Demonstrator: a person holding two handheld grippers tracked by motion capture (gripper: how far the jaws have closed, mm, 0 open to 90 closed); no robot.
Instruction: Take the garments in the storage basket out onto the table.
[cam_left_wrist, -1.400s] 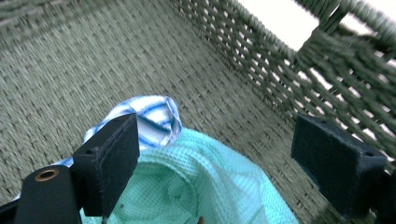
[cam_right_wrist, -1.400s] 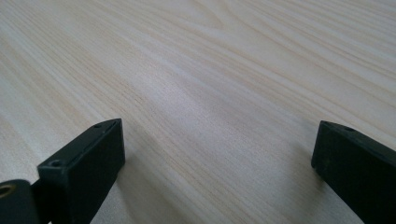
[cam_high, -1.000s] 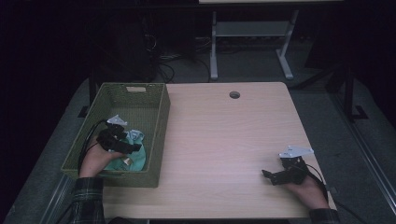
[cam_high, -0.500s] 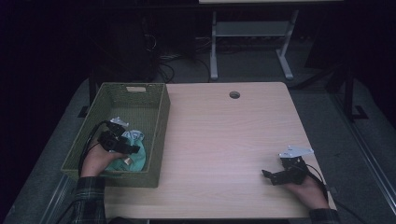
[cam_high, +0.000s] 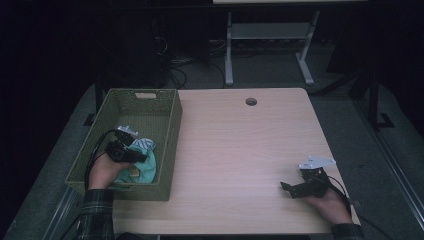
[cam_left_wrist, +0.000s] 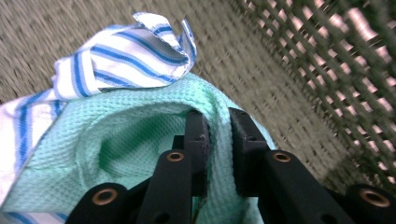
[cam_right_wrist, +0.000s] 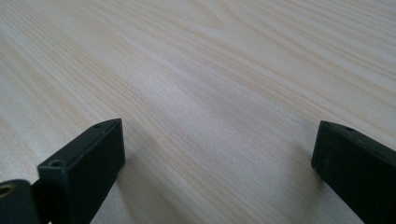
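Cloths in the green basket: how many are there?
2. The mint-green cloth sits pinched between the left gripper's jaws; the blue-striped white cloth lies against it, farther from the jaws. Others may hide beneath.

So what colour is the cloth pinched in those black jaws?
Mint green cloth, seen best in the left gripper view.

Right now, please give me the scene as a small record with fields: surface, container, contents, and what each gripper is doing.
surface: wooden table
container: green basket at the table's left edge
contents: mint cloth and blue-striped cloth, bunched together
left gripper: inside the basket; jaws have just been closing, now pinching a fold of the mint cloth
right gripper: jaws wide apart over bare table, nothing between them
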